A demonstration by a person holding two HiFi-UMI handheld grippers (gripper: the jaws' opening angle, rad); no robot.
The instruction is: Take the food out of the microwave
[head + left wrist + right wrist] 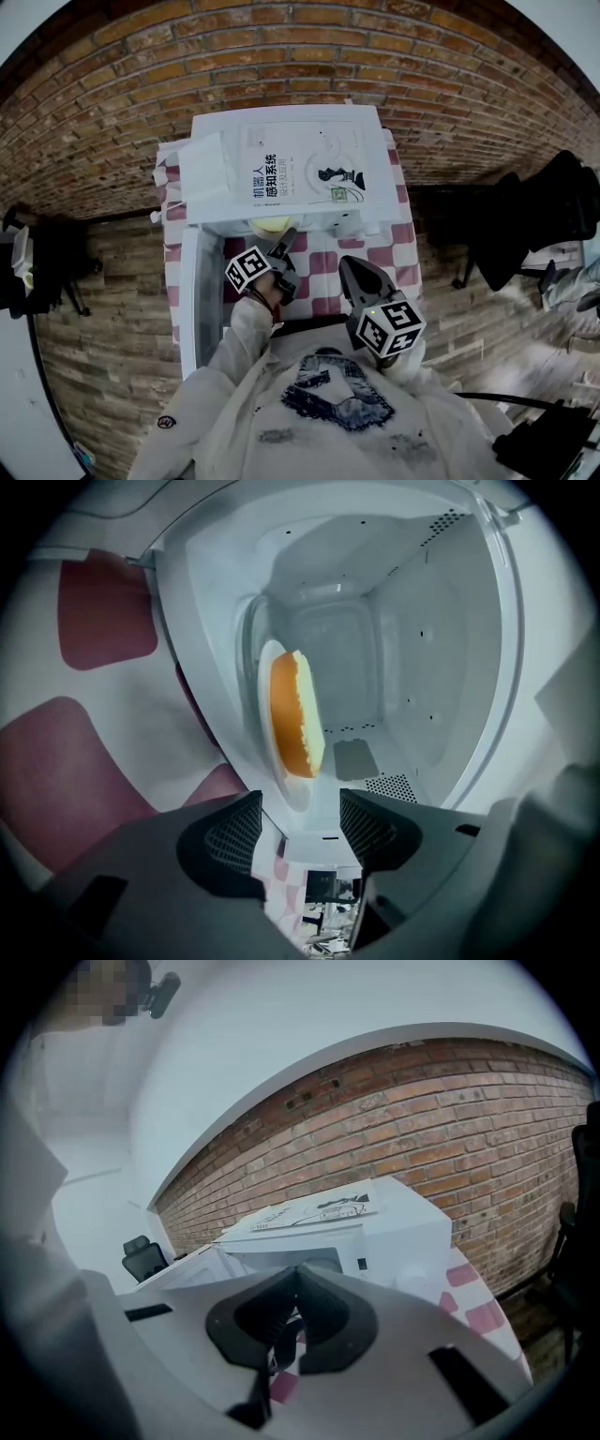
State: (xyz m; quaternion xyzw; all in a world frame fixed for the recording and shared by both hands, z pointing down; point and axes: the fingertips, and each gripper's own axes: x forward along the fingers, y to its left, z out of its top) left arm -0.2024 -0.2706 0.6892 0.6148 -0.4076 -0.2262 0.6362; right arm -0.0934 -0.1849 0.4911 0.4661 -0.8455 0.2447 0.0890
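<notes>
The white microwave [281,169] stands open on the checkered table. Inside, a white plate [281,761] carries a round orange and yellow food [295,714]; the plate's edge [267,225] peeks out in the head view. My left gripper [300,822] is open at the cavity mouth, jaws on either side of the plate's near rim without touching it; it also shows in the head view [284,246]. My right gripper [298,1277] is shut on nothing and held back from the microwave front [328,1241], to the right in the head view [354,272].
The microwave door [192,300] swings out to the left. A book [300,169] and a white box [206,169] lie on top of the microwave. The red and white tablecloth [384,253] covers a small table against a brick wall [450,94]. A black chair [534,225] stands on the right.
</notes>
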